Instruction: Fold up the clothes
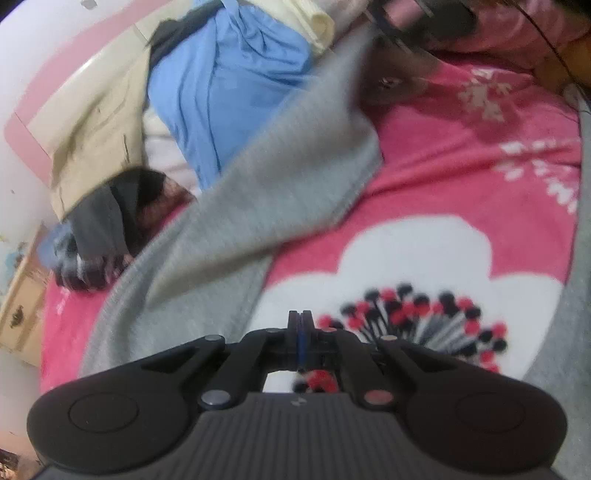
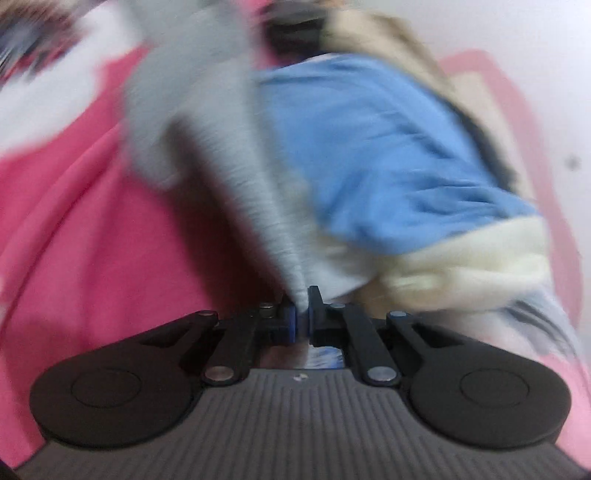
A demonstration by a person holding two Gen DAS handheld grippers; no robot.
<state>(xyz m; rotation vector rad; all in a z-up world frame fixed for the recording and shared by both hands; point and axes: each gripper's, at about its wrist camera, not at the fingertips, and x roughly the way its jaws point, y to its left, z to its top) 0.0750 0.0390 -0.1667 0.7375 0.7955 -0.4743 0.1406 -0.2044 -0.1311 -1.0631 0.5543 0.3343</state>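
Observation:
A grey knit garment [image 1: 258, 192] stretches diagonally over a pink flowered blanket [image 1: 461, 155]. In the left wrist view its far corner is lifted by the other gripper [image 1: 399, 33] at the top right. My left gripper [image 1: 301, 317] hovers over the blanket's white flower, its jaws pressed together with no cloth between them. In the right wrist view, which is blurred, my right gripper [image 2: 302, 302] is shut on a bunched edge of the grey garment [image 2: 207, 122], which rises taut from the pads.
A heap of clothes lies behind the grey garment: a blue piece [image 1: 229, 85] [image 2: 373, 147], a beige one [image 1: 92, 125], a cream one [image 1: 314, 18] [image 2: 461, 266] and dark items [image 1: 110, 229]. A pink-trimmed headboard [image 1: 26, 122] and a wooden cabinet [image 1: 18, 314] stand at the left.

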